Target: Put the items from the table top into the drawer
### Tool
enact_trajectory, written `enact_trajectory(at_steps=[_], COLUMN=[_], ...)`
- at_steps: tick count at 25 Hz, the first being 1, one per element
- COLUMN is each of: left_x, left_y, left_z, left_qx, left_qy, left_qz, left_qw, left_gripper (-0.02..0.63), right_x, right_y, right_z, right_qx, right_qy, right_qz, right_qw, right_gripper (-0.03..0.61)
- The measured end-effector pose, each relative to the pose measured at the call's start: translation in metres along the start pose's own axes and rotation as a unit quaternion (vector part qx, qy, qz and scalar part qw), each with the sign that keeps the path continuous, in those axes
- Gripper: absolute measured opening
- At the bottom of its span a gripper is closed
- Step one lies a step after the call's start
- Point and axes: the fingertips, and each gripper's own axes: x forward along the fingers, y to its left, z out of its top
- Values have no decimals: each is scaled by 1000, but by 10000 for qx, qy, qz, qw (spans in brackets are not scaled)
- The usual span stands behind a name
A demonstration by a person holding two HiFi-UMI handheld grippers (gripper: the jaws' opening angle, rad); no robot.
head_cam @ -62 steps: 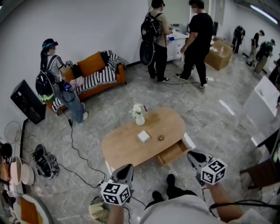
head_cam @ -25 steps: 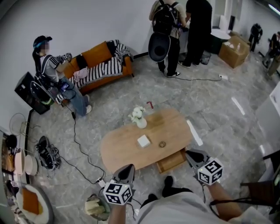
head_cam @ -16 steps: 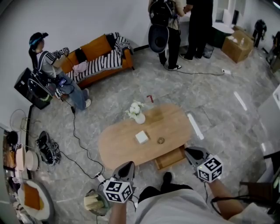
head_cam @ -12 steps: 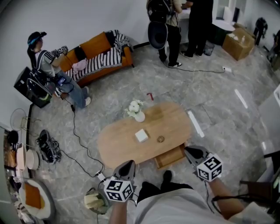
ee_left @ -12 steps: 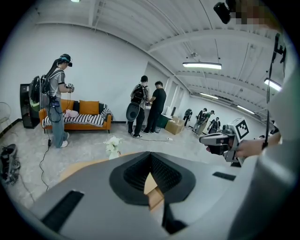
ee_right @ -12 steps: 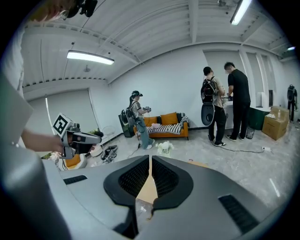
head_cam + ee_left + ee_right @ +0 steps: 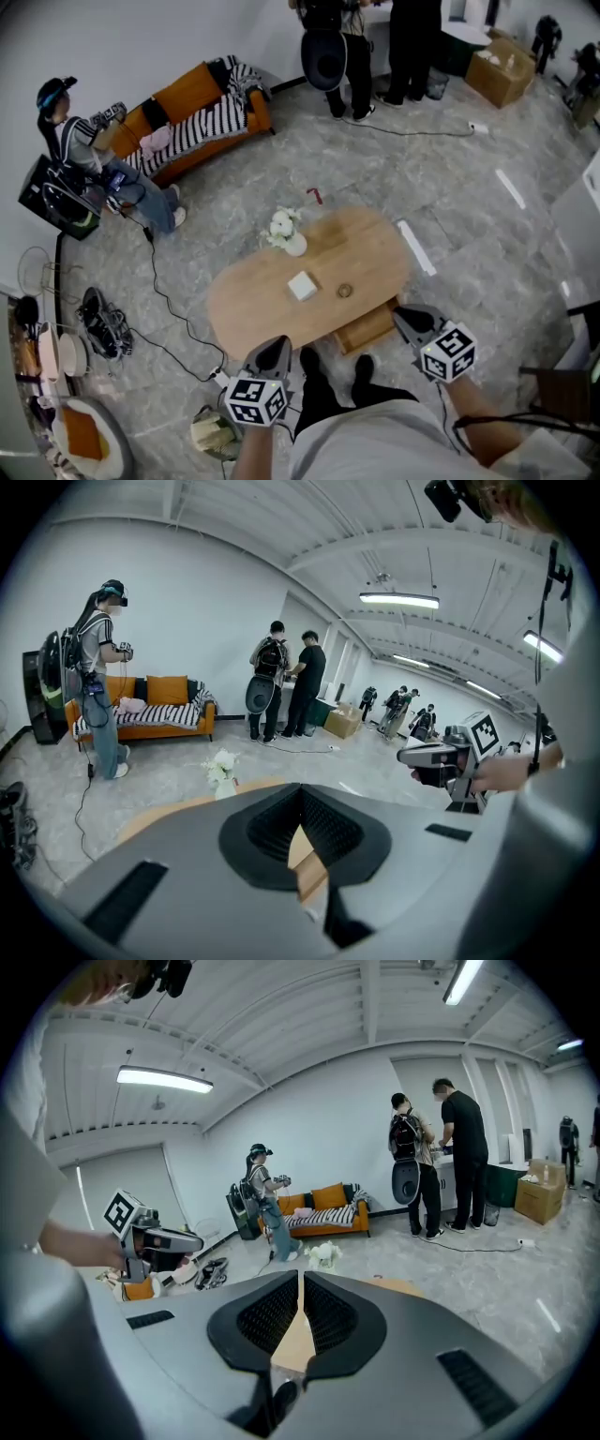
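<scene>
Drawer point(image 7: 368, 326) stands pulled open under the near edge of the oval wooden surface point(image 7: 248, 314) in the head view; what it holds is too small to tell. On the surface lie a small white box point(image 7: 302, 285) and, near its right, a small round ring point(image 7: 344, 291). A white vase of flowers point(image 7: 286, 236) stands towards the far edge. The left tongs point(image 7: 274, 346) and the right tongs point(image 7: 405, 317) are held low at the near side, both apart from the box and the ring. The right tongs are just beside the drawer's right corner, and the left tongs are off the near left edge of the surface. Dark shoes point(image 7: 309, 361) show between them on the grey floor point(image 7: 450, 234).

In the left gripper view the jaws are together with nothing held. The vase shows beyond them, with the right tongs off to the right.

In the right gripper view the jaws are together too, and empty; a sliver of wood shows below where they meet. An orange sofa point(image 7: 323, 1213) stands against the far wall
</scene>
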Motion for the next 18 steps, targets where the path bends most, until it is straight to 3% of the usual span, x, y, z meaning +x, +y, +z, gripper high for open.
enact_trajectory(at_steps=[14, 18], left_x=[35, 45], left_y=[40, 46], left_z=[-5, -14], left_qx=[148, 356], left_qy=[376, 553], left_qz=[-428, -488], left_qw=[9983, 9966], left_gripper=[1, 1], right_x=[29, 43], right_y=[11, 20], right_z=[-11, -25], right_qx=[279, 373], right_qy=[153, 269], right_qz=[-431, -425], right_qw=[9986, 9980], right_gripper=[41, 41])
